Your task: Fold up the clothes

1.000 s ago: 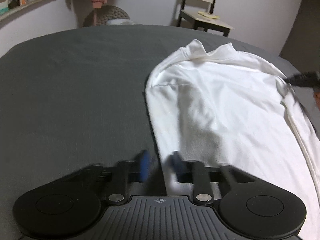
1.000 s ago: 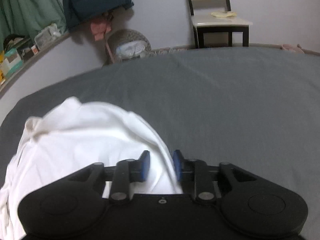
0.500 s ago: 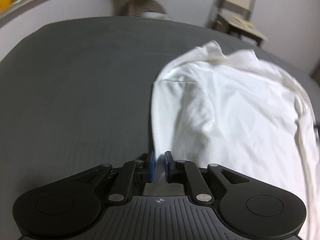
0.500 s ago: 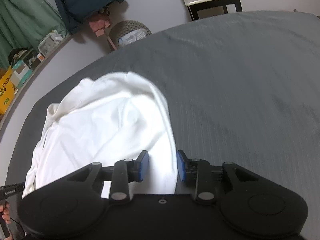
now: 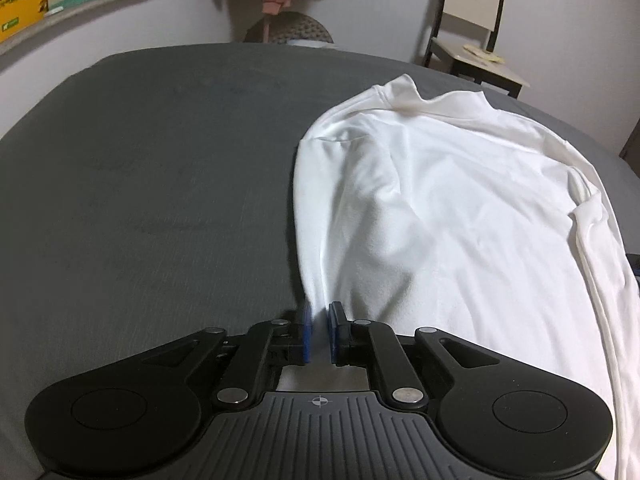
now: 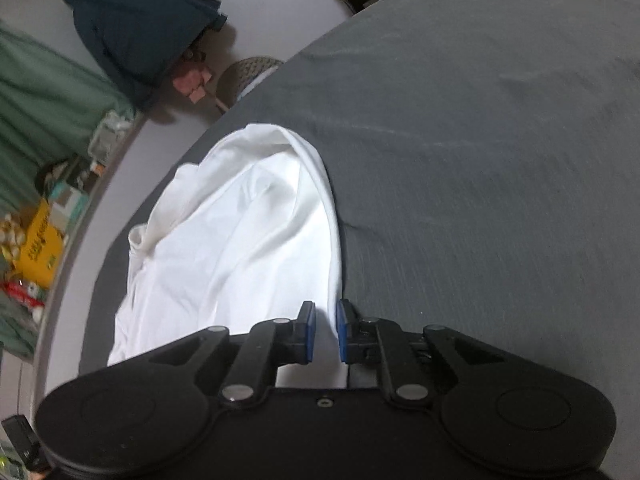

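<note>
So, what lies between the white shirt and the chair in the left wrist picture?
Only bare grey bed cover lies between the white shirt and the chair; the left wrist view shows this.

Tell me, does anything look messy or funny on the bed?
The white shirt isn't flat: its collar end is bunched and puckered, and a rumpled fold runs down one side. The grey bed cover looks fine.

The shirt (image 5: 460, 216) runs off the left wrist view's right and lower edges, and its near hem is hidden behind the left gripper (image 5: 319, 330). In the right wrist view the right gripper (image 6: 325, 330) covers the shirt's near edge. A dark object (image 6: 20, 440) at that view's lower left corner is cut off and cannot be identified.
</note>
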Demonstrator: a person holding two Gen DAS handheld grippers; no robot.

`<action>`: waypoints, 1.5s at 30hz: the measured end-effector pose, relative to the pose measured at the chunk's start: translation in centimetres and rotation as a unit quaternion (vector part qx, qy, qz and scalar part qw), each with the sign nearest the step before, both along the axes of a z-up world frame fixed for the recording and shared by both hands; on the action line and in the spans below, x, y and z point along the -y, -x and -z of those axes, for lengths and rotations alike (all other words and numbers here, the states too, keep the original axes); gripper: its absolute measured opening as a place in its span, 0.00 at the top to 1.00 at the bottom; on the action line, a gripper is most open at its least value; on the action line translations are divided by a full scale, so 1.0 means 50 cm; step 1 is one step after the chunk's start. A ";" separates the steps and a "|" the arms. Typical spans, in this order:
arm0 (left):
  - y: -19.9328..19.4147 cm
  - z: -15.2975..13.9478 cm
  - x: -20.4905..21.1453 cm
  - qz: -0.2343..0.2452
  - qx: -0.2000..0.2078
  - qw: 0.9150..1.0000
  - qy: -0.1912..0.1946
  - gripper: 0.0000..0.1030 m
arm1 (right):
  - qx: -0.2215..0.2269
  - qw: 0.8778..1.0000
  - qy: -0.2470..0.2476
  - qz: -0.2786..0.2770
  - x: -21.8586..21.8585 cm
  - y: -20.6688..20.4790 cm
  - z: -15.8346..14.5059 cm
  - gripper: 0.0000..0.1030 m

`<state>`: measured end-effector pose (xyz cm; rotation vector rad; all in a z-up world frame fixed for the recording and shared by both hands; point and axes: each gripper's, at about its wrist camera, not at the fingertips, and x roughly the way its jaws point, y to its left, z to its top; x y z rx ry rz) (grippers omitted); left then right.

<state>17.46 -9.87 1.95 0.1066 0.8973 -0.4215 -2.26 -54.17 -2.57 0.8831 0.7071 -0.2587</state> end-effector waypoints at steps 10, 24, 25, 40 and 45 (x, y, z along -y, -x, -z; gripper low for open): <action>-0.022 -0.065 -0.037 0.011 0.080 0.994 -0.078 0.99 | 0.017 0.995 0.101 0.019 0.017 -0.033 -0.077 0.98; -0.141 -0.134 0.017 0.008 0.138 0.972 -0.192 0.98 | -0.052 0.967 0.240 0.063 0.108 -0.064 -0.142 0.97; -0.141 -0.123 0.017 0.009 0.135 0.972 -0.191 0.98 | -0.062 0.968 0.235 0.057 0.106 -0.066 -0.128 0.95; -0.153 -0.027 -0.036 0.016 0.057 0.994 -0.094 0.93 | -0.037 0.991 0.099 0.076 0.127 0.008 -0.028 0.89; -0.170 -0.027 -0.029 0.028 0.085 0.987 -0.136 0.99 | -0.076 0.981 0.161 0.080 0.114 -0.030 -0.046 0.95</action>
